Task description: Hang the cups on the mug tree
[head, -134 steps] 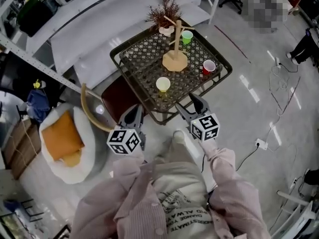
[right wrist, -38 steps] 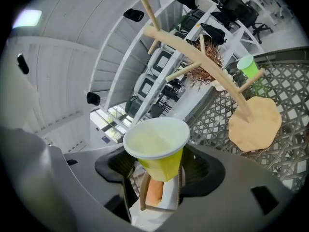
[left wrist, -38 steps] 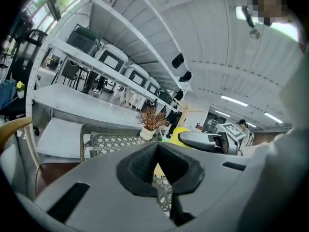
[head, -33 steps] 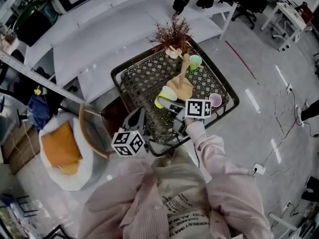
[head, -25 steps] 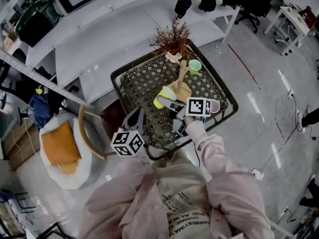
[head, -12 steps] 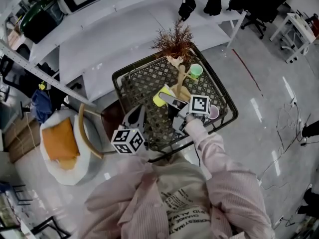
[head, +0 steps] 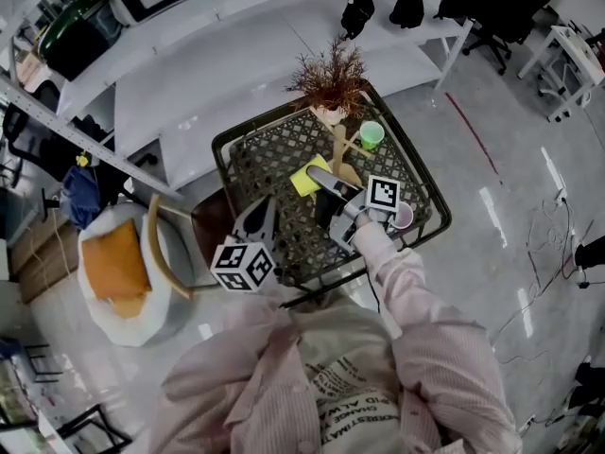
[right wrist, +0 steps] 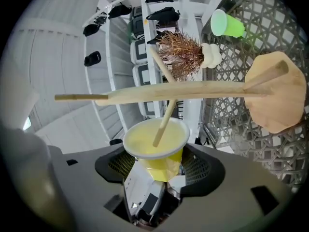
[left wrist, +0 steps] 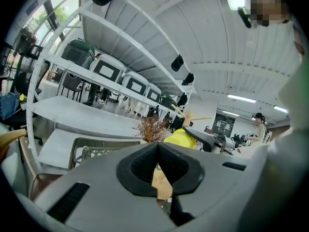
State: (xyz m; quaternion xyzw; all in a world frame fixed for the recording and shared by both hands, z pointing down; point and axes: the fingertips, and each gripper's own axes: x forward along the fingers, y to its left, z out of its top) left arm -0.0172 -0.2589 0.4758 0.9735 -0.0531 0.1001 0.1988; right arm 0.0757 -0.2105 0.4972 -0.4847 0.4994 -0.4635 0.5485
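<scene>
Yellow cup [right wrist: 155, 151] pinched in right gripper [right wrist: 157, 164] meets a peg [right wrist: 164, 122] only its view shows; left gripper [left wrist: 157, 166] jaws together.

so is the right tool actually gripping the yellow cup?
Yes, the right gripper view shows the yellow cup clamped between the pads of the right tool, its mouth facing the mug tree.

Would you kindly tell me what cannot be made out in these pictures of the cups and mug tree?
- Head view: the pink cup is partly hidden behind the right gripper.
- Head view: that gripper covers part of the yellow cup, so the peg at its mouth is unseen.
- Left gripper view: the body of the left gripper blocks most of the mug tree.
- Right gripper view: the pink cup is outside the frame.
</scene>
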